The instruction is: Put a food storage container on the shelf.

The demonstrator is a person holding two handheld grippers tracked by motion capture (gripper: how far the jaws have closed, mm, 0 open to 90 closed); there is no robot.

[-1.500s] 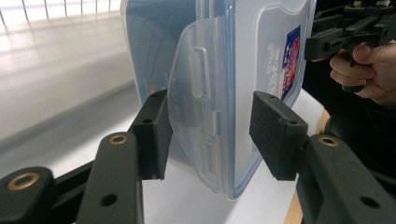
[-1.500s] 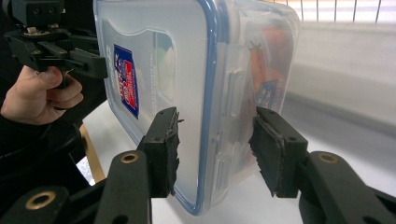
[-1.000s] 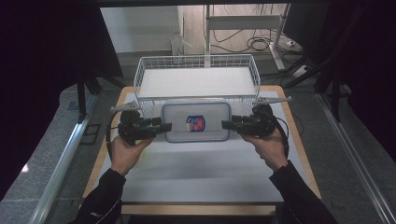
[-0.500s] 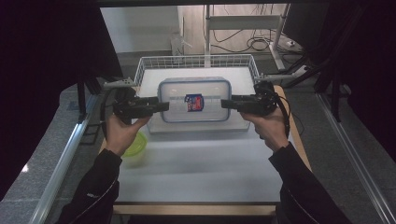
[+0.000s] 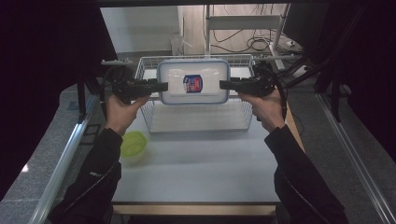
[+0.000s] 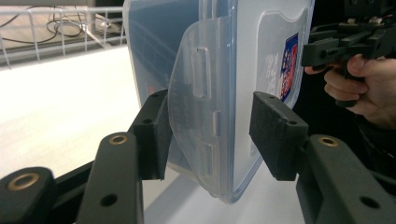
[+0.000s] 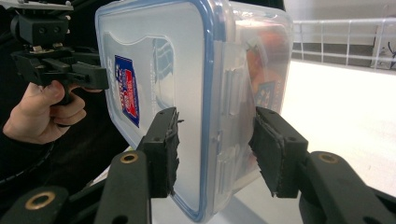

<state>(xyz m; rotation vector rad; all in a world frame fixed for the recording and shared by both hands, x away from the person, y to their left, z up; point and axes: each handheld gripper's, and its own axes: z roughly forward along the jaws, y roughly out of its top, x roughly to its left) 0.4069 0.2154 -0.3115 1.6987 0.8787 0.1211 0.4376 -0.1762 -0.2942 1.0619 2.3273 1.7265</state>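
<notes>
Near edge first: bare white tabletop (image 5: 196, 163), a green bowl (image 5: 133, 142) on it by the left forearm, well clear of the work.

Box (image 5: 193, 82) is a lidded clear plastic food box, blue seal rim, red-blue sticker on the lid. It's off the tabletop, carried between the two tools, hanging over the front half of the wire basket (image 5: 196, 119). Long axis runs left-right, straight from one tool to the other, lid up and roughly level in the high view.

Left tool (image 5: 163, 86): half-spread, pinching the box's left short end. In the left gripper view (image 6: 210, 133) one pad sits on the underside; the lid-side pad seems a hair off the lid, hard to tell for sure. The side latch flap stands between the pads.

Right tool (image 5: 223, 85): same spread, pinching the right short end across lid and base; in the right gripper view (image 7: 215, 140) both pads look pressed on.

Key relation: basket is directly below and slightly beyond the box, its long side parallel to the box's long axis. Box is shorter than the basket opening, so it should drop in without turning, my read. Both hands equally near, symmetric; the lower has to stay level or one end slips.

Beyond: basket far rim, then grey floor, a metal rack (image 5: 243, 23) with loose cables. Dark curtains both sides.
</notes>
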